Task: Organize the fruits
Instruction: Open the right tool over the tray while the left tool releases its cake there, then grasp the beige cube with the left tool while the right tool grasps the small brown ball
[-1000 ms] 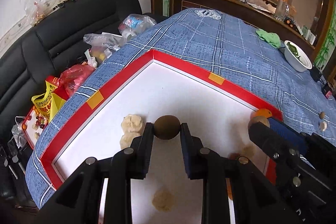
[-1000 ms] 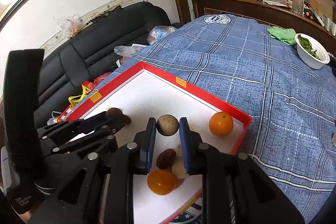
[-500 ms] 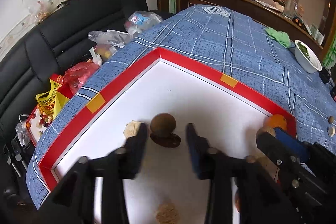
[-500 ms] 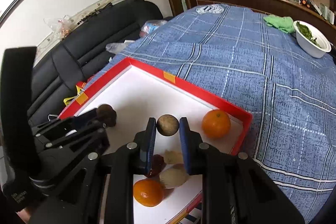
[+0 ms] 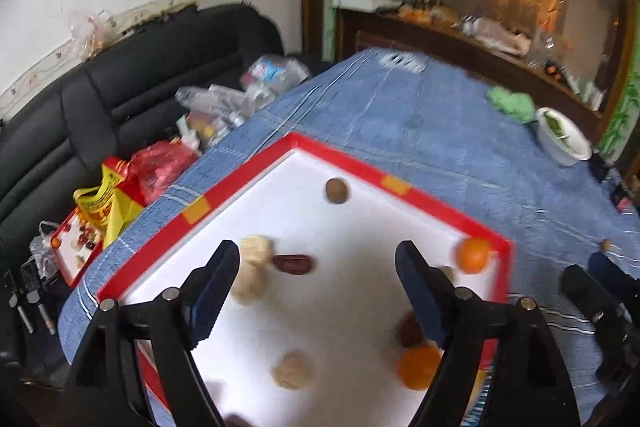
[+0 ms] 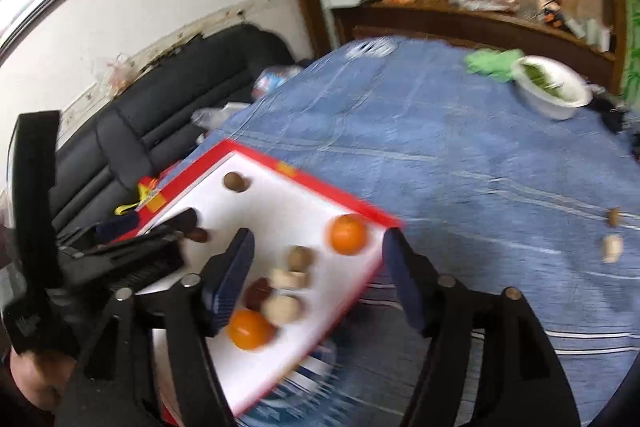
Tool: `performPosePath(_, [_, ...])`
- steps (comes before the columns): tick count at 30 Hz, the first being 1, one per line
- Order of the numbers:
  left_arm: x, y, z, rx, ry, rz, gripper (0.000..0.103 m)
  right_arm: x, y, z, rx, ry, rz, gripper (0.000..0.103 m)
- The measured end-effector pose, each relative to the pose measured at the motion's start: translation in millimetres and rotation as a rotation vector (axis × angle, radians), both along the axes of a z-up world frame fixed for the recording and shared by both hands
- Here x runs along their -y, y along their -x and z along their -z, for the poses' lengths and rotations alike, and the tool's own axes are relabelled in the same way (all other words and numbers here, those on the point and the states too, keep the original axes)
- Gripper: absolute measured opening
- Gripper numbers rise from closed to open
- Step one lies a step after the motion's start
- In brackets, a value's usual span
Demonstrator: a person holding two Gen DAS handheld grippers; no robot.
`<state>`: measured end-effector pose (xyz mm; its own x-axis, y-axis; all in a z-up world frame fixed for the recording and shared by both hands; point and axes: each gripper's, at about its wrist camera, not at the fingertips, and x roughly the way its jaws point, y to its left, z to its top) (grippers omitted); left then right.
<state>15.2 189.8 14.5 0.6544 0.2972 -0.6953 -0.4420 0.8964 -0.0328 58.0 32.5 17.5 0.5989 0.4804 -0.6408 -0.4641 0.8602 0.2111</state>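
Fruits lie scattered on the white floor of the red-rimmed tray [image 5: 236, 191], which sits on the blue-checked cloth [image 5: 420, 123]. Round brown fruit [image 5: 336, 190] near tray's far corner; orange [image 5: 473, 255] in right corner; dark red date [image 5: 293, 263] beside pale lumpy pieces [image 5: 255, 249] along left rim; second orange [image 6: 250, 329] near the front edge. Frames motion-blurred. Left gripper [image 5: 316, 291]: jaws spread wide, holding nothing. Right gripper [image 6: 316, 275]: jaws likewise parted, empty. Two small pieces [image 6: 611, 247] sit on the cloth outside tray, right side. Handling judgement: small, light, round, so prone to roll; oranges firm but smooth, grip across widest girth. Date probably soft; pinch lightly across its short axis.
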Motion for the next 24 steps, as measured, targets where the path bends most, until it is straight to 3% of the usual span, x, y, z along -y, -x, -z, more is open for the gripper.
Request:
performPosePath(6, [70, -12, 3, 0.0, -0.012, 0.216, 0.081, 117, -10, 2, 0.025, 0.013, 0.243, 0.073])
performPosePath(10, [119, -27, 12, -0.041, -0.043, 0.346, 0.081, 206, -43, 21, -0.043, 0.028, 0.455, 0.073])
performPosePath(12, [135, -32, 15, -0.046, -0.047, 0.383, 0.081, 234, -62, 28, -0.092, -0.001, 0.51, 0.071])
performPosePath(19, [174, -51, 21, -0.057, -0.06, 0.463, 0.081, 237, -124, 47, -0.166, 0.047, 0.495, 0.052])
performPosePath(23, [193, -66, 24, -0.044, -0.052, 0.502, 0.081, 225, -143, 61, -0.193, 0.101, 0.455, 0.022])
performPosePath(24, [201, -69, 25, -0.047, -0.048, 0.517, 0.081, 227, -142, 61, -0.19, 0.095, 0.454, 0.022])
